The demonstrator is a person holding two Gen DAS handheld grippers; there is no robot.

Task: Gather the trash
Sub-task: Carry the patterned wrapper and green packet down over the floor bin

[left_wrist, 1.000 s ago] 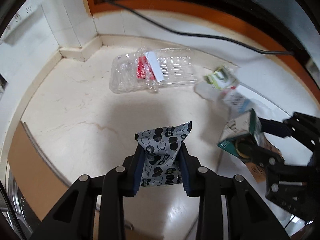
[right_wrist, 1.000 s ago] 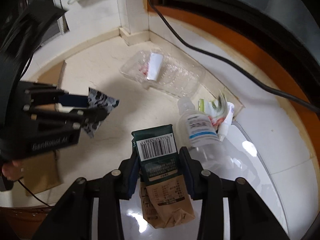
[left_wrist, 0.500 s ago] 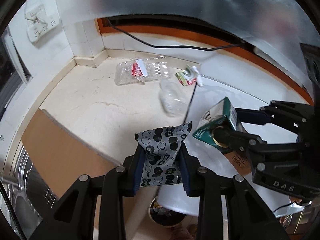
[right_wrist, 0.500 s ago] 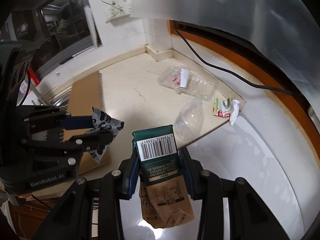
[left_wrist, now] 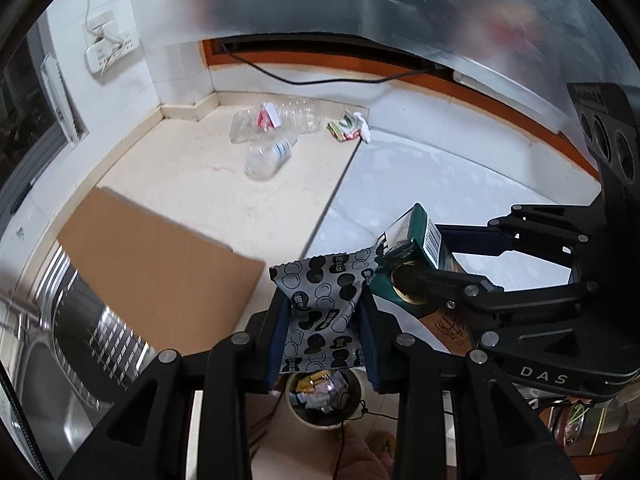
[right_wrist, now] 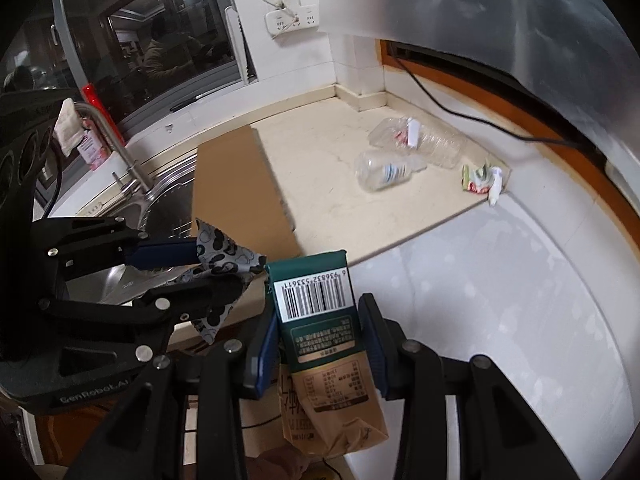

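Note:
My left gripper (left_wrist: 322,312) is shut on a grey wrapper with black dots (left_wrist: 324,304), also in the right wrist view (right_wrist: 224,256). My right gripper (right_wrist: 318,332) is shut on a green and brown carton with a barcode (right_wrist: 320,320), also in the left wrist view (left_wrist: 412,252). Both are held off the counter's front edge, above a trash bin (left_wrist: 324,400) on the floor with wrappers in it. On the counter lie a clear bottle (left_wrist: 266,156), a clear plastic tray (left_wrist: 276,120) and a crumpled green-red wrapper (left_wrist: 346,128).
A brown cardboard sheet (left_wrist: 160,264) covers part of the sink (left_wrist: 60,360) at left. A tap (right_wrist: 112,140) stands by the window. A black cable (left_wrist: 320,78) runs along the back wall. A white surface (right_wrist: 500,300) lies at right.
Both grippers have pulled back and up from the counter with their trash. The bottle, tray and wrapper now lie far off, and the floor bin has come into view below.

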